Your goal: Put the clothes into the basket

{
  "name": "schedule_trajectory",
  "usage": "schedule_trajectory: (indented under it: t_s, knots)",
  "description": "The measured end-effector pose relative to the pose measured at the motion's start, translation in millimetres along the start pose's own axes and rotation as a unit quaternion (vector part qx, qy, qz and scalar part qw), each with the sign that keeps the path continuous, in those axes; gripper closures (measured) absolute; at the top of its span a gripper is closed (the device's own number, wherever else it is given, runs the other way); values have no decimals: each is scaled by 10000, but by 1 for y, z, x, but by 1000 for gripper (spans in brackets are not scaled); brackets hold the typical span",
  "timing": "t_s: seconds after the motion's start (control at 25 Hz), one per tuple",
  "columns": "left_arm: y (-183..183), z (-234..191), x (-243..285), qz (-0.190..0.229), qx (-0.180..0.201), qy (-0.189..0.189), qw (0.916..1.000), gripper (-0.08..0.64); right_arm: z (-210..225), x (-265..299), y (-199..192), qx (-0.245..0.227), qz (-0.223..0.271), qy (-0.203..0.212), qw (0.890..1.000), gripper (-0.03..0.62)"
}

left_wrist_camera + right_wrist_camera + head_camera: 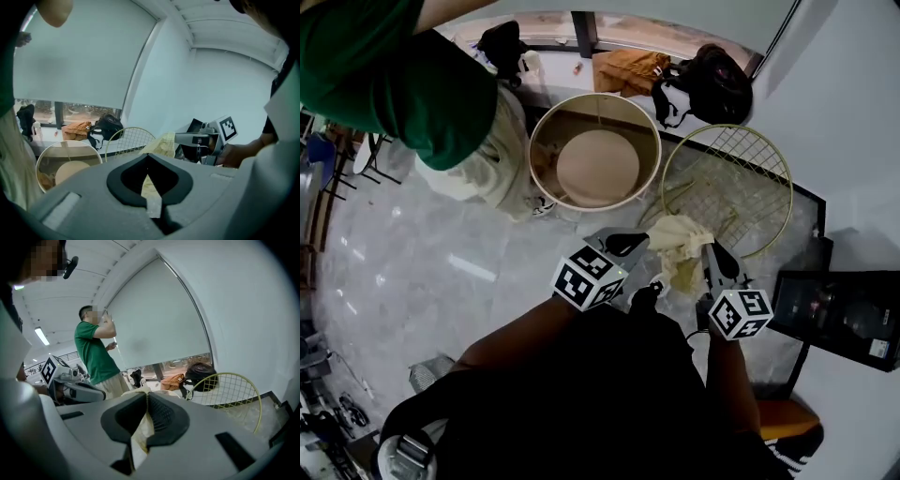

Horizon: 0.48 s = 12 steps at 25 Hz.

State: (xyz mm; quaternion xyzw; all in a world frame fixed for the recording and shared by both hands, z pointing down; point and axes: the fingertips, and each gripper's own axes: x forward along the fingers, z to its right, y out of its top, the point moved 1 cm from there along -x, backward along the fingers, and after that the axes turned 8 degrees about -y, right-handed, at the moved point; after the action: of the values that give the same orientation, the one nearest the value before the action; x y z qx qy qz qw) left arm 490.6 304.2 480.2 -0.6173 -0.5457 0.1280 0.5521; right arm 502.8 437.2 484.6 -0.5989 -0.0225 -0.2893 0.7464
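A pale cream cloth [680, 242] hangs bunched between my two grippers, above the floor. My left gripper [640, 238] is shut on its left part, and the cloth [149, 186] shows pinched between the closed jaws. My right gripper [711, 247] is shut on its right part, where a strip of the cloth [139, 439] hangs out between the jaws. A yellow wire basket [789, 187] stands just beyond the cloth at the right. A round beige tub [596, 97] stands to the left of it. Across the cloth, the right gripper [187, 138] shows in the left gripper view and the left gripper [91, 392] in the right gripper view.
A person in a green shirt [384, 75] stands at the far left, next to the tub. A black backpack [717, 86] and an orange bag [628, 67] lie by the window behind the baskets. A black case [839, 309] sits against the wall at the right.
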Motion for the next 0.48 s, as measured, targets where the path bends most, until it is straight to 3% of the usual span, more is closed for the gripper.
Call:
schedule_trajectory:
  t_s: [0.24,0.48]
  knots:
    - [-26,-7,-58,273,-287,427,9983,558,-76,9,-17,-296,-310,798,9959,561]
    - [-65,-22,-127,617,-722,1250,9876,558,-156,29,-39,-644,-659,1868,9781,561]
